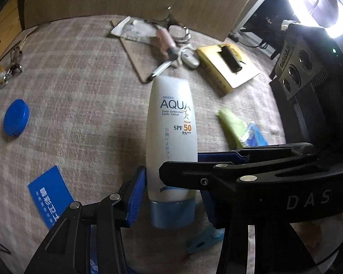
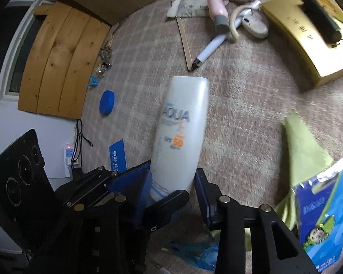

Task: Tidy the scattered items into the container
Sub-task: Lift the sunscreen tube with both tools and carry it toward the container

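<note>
1. Left wrist view: the sunscreen bottle (image 1: pixel 171 125) is held off the checked blanket (image 1: pixel 80 91), cap end nearest the left gripper (image 1: pixel 171 196). One blue pad (image 1: pixel 137 194) is pressed on the bottle's side. The other pad is partly hidden, so the squeeze cannot be told. The right gripper (image 1: pixel 180 163) is reached across from the right, likely so the bottle can be passed over.
2. Right wrist view: the bottle is pinched between the right gripper's two pads and points straight ahead. A green cloth (image 2: pixel 304 150) is seen to the right. No container is seen.
</note>
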`<state>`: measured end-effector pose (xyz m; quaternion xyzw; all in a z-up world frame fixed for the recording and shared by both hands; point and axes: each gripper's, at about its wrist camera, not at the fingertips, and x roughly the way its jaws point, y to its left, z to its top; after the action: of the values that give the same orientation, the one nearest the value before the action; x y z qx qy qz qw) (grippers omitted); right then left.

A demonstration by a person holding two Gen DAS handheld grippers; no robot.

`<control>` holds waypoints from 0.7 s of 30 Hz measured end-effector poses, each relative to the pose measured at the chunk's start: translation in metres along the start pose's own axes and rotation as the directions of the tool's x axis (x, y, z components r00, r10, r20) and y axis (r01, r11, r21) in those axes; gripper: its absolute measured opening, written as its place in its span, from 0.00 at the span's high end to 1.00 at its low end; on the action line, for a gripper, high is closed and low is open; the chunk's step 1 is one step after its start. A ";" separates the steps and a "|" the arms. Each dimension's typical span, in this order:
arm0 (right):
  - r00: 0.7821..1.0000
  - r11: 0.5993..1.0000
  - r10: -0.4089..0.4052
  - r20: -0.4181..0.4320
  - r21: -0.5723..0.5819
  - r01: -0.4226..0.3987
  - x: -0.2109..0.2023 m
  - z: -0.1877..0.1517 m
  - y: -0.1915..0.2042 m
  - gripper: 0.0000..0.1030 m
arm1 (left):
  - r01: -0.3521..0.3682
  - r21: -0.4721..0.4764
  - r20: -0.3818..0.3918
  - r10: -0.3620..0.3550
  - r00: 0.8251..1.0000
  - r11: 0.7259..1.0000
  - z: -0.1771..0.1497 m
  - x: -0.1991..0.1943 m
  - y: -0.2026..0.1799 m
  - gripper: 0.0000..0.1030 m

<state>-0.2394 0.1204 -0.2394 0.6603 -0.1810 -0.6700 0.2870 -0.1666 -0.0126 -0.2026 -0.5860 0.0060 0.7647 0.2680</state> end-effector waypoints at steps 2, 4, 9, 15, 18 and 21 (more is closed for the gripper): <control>1.000 1.000 0.010 0.016 -0.010 -0.010 -0.011 -0.005 0.001 0.67 | -0.007 0.018 0.014 0.007 1.000 1.000 0.000 -0.007 -0.012 0.52; 0.999 1.000 0.017 0.031 -0.013 -0.017 -0.024 -0.011 0.001 0.67 | -0.004 0.031 0.023 0.004 1.000 1.000 0.001 -0.014 -0.026 0.52; 0.996 1.000 0.024 0.090 -0.011 -0.023 -0.071 -0.032 -0.008 0.67 | 0.016 0.100 0.050 -0.022 0.998 0.995 0.001 -0.031 -0.072 0.52; 0.984 1.000 0.010 0.178 0.028 -0.015 -0.134 -0.067 -0.038 0.67 | 0.051 0.204 0.059 -0.065 0.996 0.978 0.005 -0.034 -0.144 0.52; 0.976 0.998 -0.001 0.220 0.056 -0.011 -0.159 -0.082 -0.057 0.67 | 0.084 0.237 0.050 -0.098 0.994 0.968 0.005 -0.030 -0.176 0.52; 0.966 0.996 -0.015 0.257 0.086 -0.007 -0.183 -0.101 -0.078 0.67 | 0.106 0.282 0.033 -0.120 0.992 0.953 0.004 -0.023 -0.214 0.52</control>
<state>-0.1577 0.3079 -0.1515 0.5799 -0.2442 -0.7421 0.2310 -0.0768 0.1624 -0.1154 -0.5225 0.0741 0.7538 0.3915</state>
